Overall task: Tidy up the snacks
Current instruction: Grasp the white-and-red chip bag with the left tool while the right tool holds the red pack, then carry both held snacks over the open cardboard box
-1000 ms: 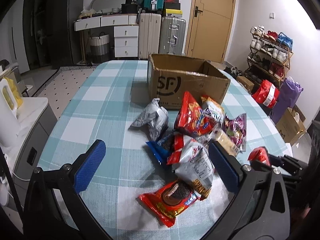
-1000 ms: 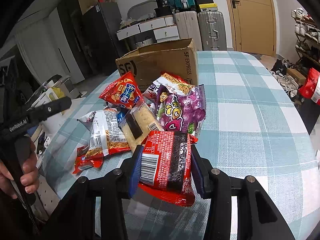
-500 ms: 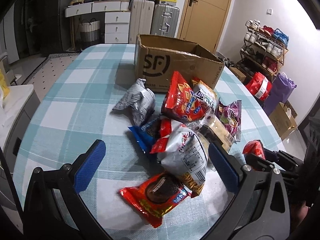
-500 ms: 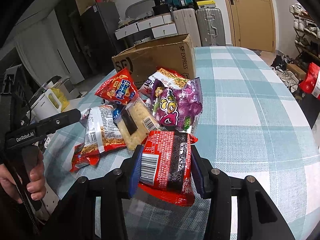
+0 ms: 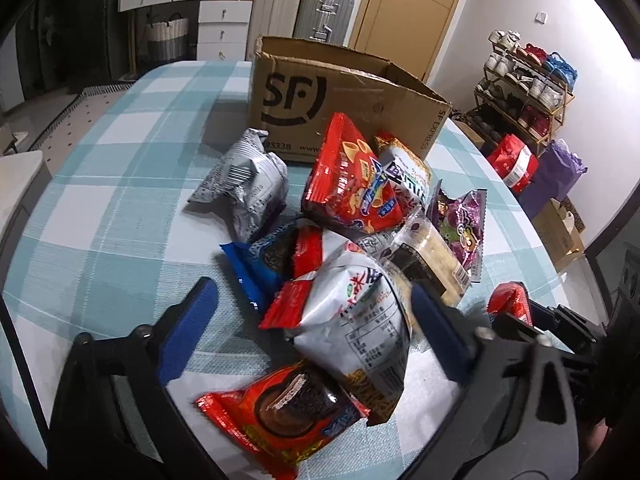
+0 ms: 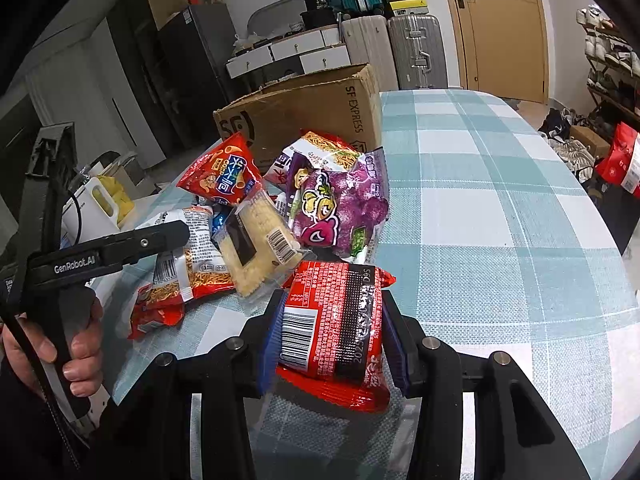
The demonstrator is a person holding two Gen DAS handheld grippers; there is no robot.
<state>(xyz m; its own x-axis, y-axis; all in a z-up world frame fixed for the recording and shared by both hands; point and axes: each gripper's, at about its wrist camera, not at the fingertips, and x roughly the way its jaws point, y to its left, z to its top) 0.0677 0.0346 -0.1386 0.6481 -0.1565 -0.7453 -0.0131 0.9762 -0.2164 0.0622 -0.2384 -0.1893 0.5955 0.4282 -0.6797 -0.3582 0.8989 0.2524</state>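
A pile of snack packets lies in front of an open SF cardboard box (image 5: 344, 96) on the checked table. My left gripper (image 5: 316, 316) is open, its blue pads on either side of a white noodle packet (image 5: 356, 312), above a red cookie packet (image 5: 280, 412). My right gripper (image 6: 334, 328) is shut on a red packet (image 6: 336, 324) held just above the table; it also shows in the left wrist view (image 5: 510, 304). The pile holds a red chips bag (image 5: 348, 188), a purple candy bag (image 6: 340, 208), a clear cracker pack (image 6: 256, 248) and a silver bag (image 5: 248, 184).
The box also shows in the right wrist view (image 6: 304, 112). The table (image 6: 500, 208) stretches to the right of the pile. A white kettle (image 6: 96, 204) stands off the table's left side. Suitcases (image 5: 324, 8), drawers and a shoe rack (image 5: 528, 80) line the room.
My left gripper has moved forward and down over the pile, so the white noodle packet now sits between its pads. My right gripper still holds the red packet, nearly unmoved.
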